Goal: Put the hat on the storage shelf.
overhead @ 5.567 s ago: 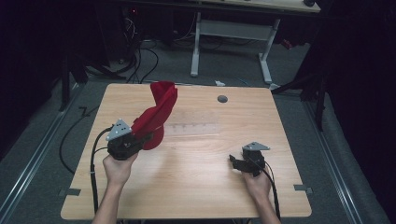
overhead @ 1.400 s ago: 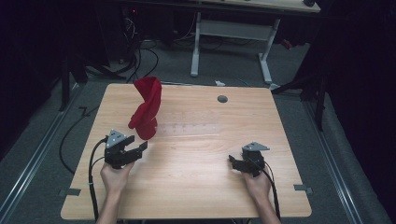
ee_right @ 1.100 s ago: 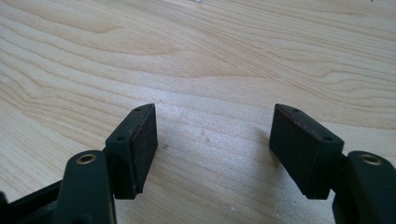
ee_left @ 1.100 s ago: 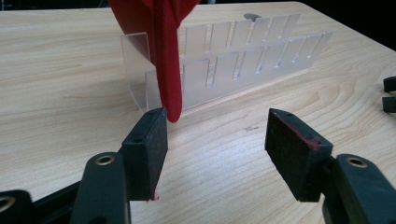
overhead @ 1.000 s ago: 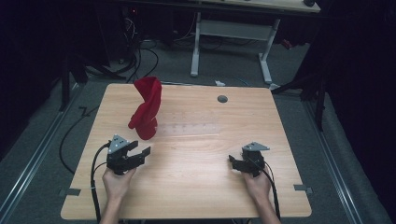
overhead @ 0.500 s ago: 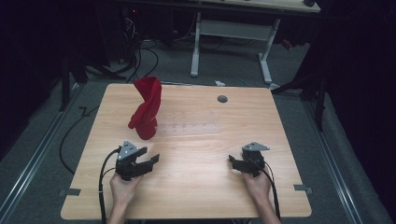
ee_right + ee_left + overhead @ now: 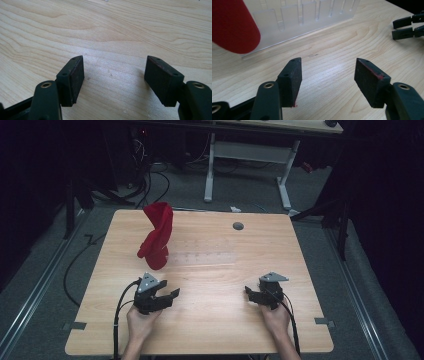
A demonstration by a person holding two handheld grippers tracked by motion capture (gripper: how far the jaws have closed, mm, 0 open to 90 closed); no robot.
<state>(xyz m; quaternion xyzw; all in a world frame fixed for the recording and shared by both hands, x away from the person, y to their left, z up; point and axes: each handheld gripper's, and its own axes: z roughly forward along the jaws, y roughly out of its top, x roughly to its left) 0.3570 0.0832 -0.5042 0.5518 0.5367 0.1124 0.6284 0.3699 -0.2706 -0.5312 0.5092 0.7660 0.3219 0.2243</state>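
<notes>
A red cloth [image 7: 156, 236] stands draped over the left end of a clear plastic rack [image 7: 200, 255] in the middle of the wooden table [image 7: 210, 330]. In the left gripper view the red cloth [image 7: 233, 26] hangs at top left in front of the clear rack [image 7: 307, 15]. My left gripper [image 7: 170, 296] rests near the table's front left, open and empty, a short way in front of the cloth. The left gripper [image 7: 328, 72] has bare wood between its pads. My right gripper [image 7: 248, 293] rests at front right, open and empty. Only bare wood lies between the right gripper [image 7: 113, 72] pads.
A small grey round disc [image 7: 238, 226] lies near the table's far edge. Beyond the table stand a white desk frame [image 7: 245, 157] and cables on the floor [image 7: 150, 175]. The other gripper's jaws [image 7: 409, 25] show at top right in the left gripper view.
My left gripper let go of the red cloth, left it standing on the rack, and drew back toward the table's front. The right gripper stayed where it was.
</notes>
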